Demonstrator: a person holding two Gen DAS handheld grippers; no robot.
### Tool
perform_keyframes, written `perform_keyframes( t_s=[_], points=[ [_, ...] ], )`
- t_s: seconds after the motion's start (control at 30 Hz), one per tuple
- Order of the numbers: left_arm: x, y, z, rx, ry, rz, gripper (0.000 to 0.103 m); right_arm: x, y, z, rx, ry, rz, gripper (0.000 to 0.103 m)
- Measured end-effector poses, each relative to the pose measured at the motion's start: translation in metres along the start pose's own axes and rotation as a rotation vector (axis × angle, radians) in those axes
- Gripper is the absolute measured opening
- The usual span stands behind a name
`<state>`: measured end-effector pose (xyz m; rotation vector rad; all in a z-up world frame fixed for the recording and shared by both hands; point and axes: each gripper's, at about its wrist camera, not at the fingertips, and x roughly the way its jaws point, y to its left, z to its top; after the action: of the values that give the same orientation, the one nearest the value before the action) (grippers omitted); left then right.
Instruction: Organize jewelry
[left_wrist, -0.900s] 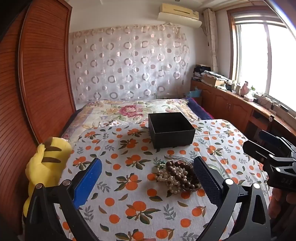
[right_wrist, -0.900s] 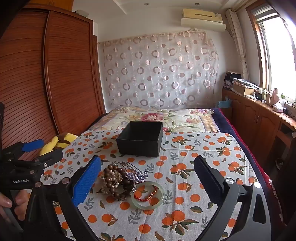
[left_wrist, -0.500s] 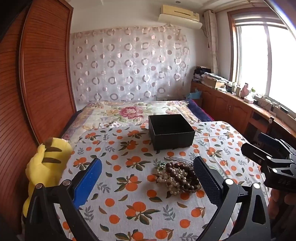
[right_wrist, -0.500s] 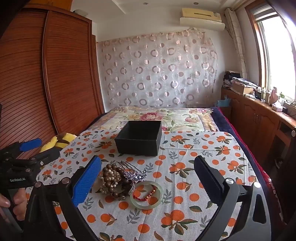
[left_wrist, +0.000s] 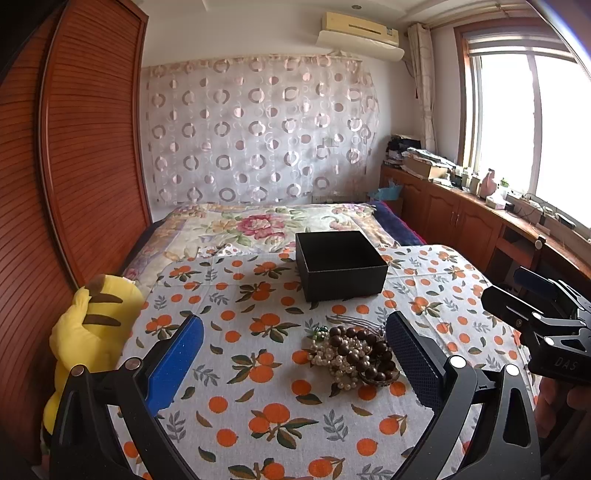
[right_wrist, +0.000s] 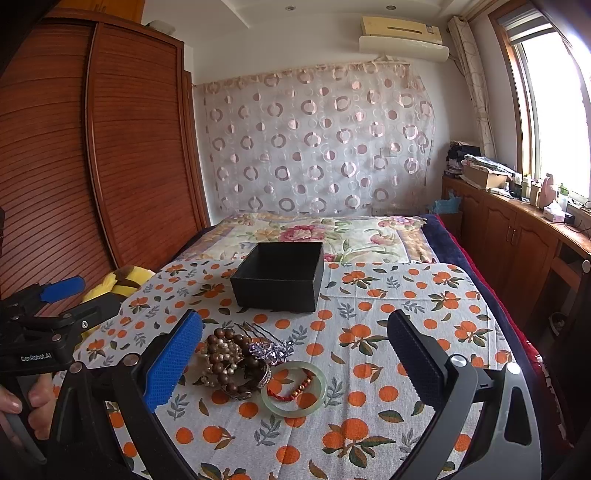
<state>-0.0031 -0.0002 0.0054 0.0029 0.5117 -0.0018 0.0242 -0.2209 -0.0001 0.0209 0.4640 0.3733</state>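
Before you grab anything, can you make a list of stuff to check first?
1. Left gripper open, holding nothing: ok.
2. Right gripper open, holding nothing: ok.
3. Black box open on top, nothing visible inside: ok.
4. Green bangle lying apart enough to grab alone: not ok, a red string bracelet lies across it.
5. Brown beads tangled with pearls: cannot tell.
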Motion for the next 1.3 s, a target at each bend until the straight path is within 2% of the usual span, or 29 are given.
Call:
perform_keyframes(
  t_s=[1.3],
  points=[
    [-0.0023, -0.0016, 0.0041, -0.004, -0.012, 0.000, 0.095, -0.0027, -0.0022, -0.0007, 0.000, -0.008, 0.002, 0.101]
  ],
)
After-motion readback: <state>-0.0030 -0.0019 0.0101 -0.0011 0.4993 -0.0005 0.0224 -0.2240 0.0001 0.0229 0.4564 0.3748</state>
